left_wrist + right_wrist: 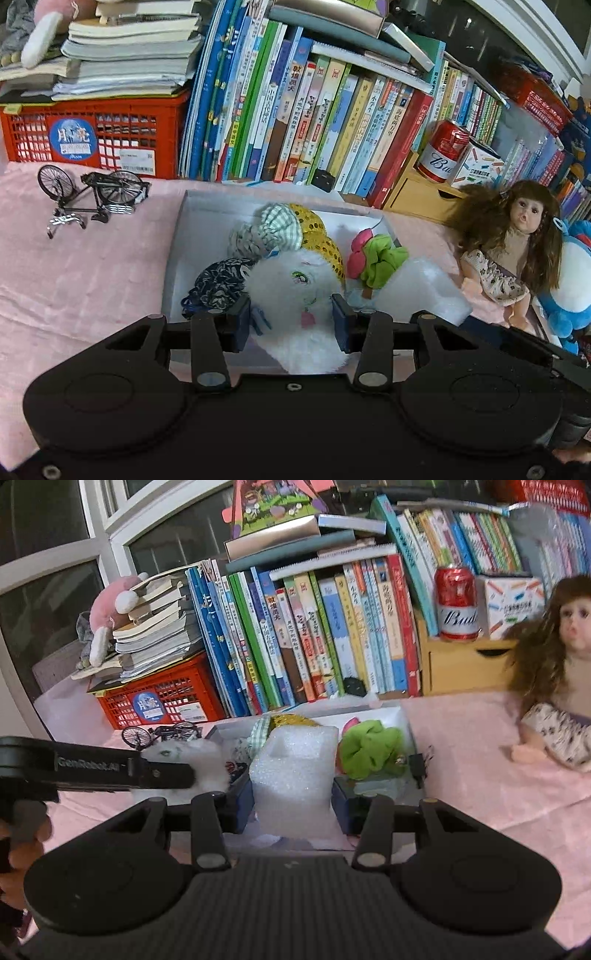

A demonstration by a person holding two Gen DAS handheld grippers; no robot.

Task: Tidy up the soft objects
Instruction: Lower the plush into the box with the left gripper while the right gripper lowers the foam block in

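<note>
Left gripper [291, 321]: one; its two fingers are closed against the sides of one white plush [295, 295], which is held over the near end of the box.
Right gripper [293, 795]: one; its two fingers are pinched on one foam block [295, 771], held upright at the near edge of the box.
Box [177, 251]: one, white and shallow, set on the pink cloth [81, 266] in front of the books.
Box contents: one dark patterned fabric piece [221, 280] at the left, touching the plush; one checked fabric piece [277, 225] behind it; one gold sequinned piece [321, 236] beside that; one green scrunchie [380, 262] with one pink piece [360, 251] at the right. One knitted piece beside the checked one is noted; its kind cannot be told.
Foam block, left view: the same block [428, 291] is seen at the right end of the box, just beside the scrunchie.
Plush, right view: the same plush [199, 760] is seen left of the foam block, with the left gripper's arm [110, 768] across it.
Doll [513, 243]: one, long brown hair, seated on the cloth right of the box, apart from it.
Blue plush [576, 280]: one, just beside the doll, partly cut off by the frame.
Bicycle model [92, 195]: one, black, on the cloth left of the box.
Crate [96, 136]: one, red, with a stack of books on top.
Can [445, 151]: one, red, on one wooden drawer unit [417, 199].
Books [295, 122]: one long upright row, too many to count.
</note>
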